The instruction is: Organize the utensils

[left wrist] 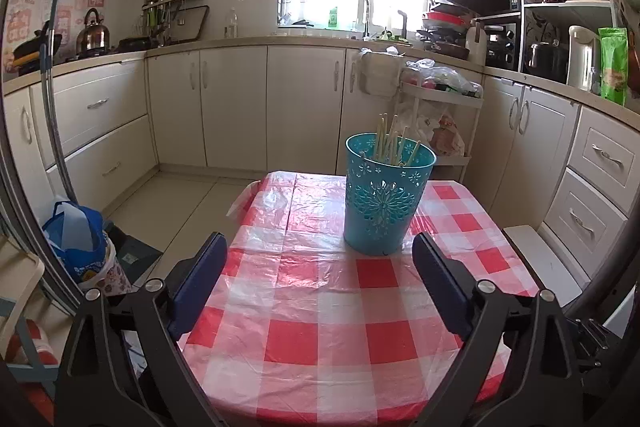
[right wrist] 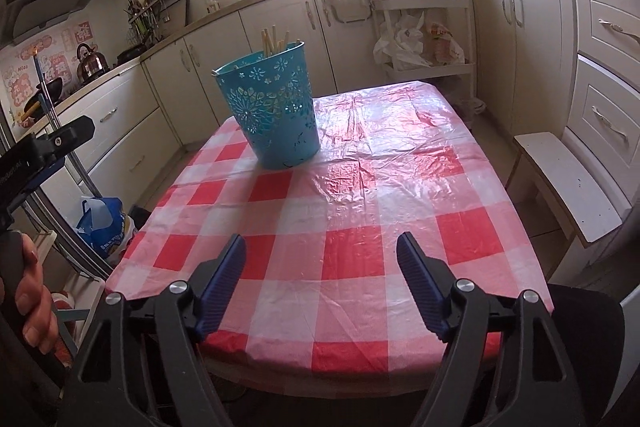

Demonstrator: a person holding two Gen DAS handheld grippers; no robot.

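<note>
A teal cut-out bucket (left wrist: 383,195) stands upright on the red-and-white checked table (left wrist: 304,307). Several pale chopsticks (left wrist: 390,143) stick out of its top. My left gripper (left wrist: 320,247) is open and empty, just in front of the bucket and slightly left of it. In the right wrist view the bucket (right wrist: 272,111) stands at the table's far left, with chopsticks (right wrist: 274,41) showing above its rim. My right gripper (right wrist: 320,247) is open and empty over the near part of the table (right wrist: 360,219). The left gripper's body (right wrist: 40,155) shows at the left edge, held by a hand.
A white bench (right wrist: 568,183) stands right of the table. A blue bag (left wrist: 80,239) sits on the floor at the left. A white rack with plastic bags (left wrist: 440,115) stands behind the table. Cream kitchen cabinets and counters surround the room.
</note>
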